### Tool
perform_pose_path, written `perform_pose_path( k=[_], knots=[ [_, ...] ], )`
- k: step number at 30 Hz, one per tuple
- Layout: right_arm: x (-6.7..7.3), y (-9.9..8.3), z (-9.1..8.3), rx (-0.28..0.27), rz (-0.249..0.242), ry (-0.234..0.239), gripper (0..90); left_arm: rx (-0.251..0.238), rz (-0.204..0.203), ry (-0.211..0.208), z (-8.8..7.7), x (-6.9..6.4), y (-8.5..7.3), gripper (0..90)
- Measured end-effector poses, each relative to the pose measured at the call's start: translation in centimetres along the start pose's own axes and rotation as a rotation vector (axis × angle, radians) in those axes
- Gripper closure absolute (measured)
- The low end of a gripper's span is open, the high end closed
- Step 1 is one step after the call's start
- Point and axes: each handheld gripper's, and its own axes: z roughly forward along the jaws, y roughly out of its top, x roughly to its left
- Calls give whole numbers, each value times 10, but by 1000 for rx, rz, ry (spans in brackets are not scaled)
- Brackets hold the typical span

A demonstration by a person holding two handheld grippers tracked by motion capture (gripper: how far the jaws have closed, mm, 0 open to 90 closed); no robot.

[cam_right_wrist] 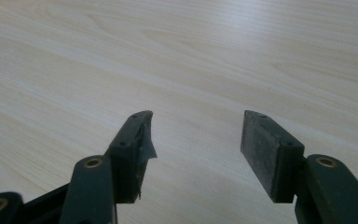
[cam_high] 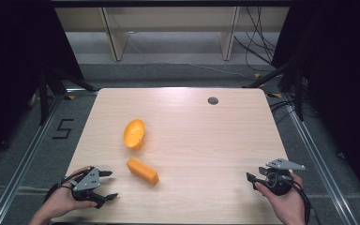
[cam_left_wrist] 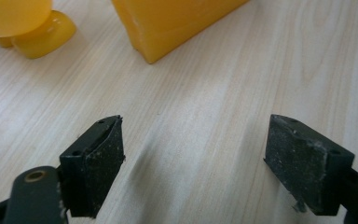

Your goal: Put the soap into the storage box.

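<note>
Left gripper (cam_left_wrist: 193, 156) wide open, empty; orange block (cam_left_wrist: 177, 21) near.

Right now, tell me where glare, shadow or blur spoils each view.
High view: glare washes the table's far middle, surroundings dark. Left gripper view: the block and bowl are slightly soft at the top, and a faint shadow lies between the open fingers. Right gripper view: pale sheen across the wood.

In the left gripper view the orange block (cam_left_wrist: 177, 23) runs off the top edge, and the yellow bowl (cam_left_wrist: 14, 16) is cut by the top-left corner (its rim out of sight). The small dark disc (cam_high: 213, 100) near the desk's far edge is too small to identify.
</note>
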Motion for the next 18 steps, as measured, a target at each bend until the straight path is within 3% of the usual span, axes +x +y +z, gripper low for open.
perform_pose_path(
  k=[3, 5, 6, 7, 8, 9, 11, 12, 13, 15, 17, 18],
  knots=[
    [-1, -1, 2, -10, -15, -1, 435, 19, 44, -22, -1, 3, 10, 184],
    [4, 0, 1, 0, 26, 0, 432, 41, 88, -29, -2, 6, 19, 184],
    [2, 1, 1, -15, -14, 6, 432, 41, 98, -46, -1, 8, 23, 183],
    [4, 1, -1, 3, 4, 7, 432, 45, 143, -30, 1, 11, 32, 182],
    [4, 1, -1, 3, 4, 7, 432, 45, 143, -30, 1, 11, 32, 182],
    [2, 1, 0, -12, -35, -5, 430, 75, 183, -31, 2, 16, 40, 182],
    [3, 1, 0, -13, -32, -3, 430, 96, 206, -28, 2, 19, 46, 184],
    [6, 2, -1, -4, 3, -2, 430, 104, 226, -26, 3, 21, 51, 184],
    [4, 2, -1, -12, -17, -7, 430, 123, 246, -31, 3, 22, 57, 183],
    [6, 1, -1, -2, 20, 3, 430, 166, 277, -69, 2, 26, 66, 182],
    [2, 1, 0, -14, -1, 18, 431, 201, 346, -95, 1, 33, 80, 201],
    [2, 1, 0, -14, -1, 18, 431, 201, 346, -95, 1, 33, 80, 200]
  ],
)
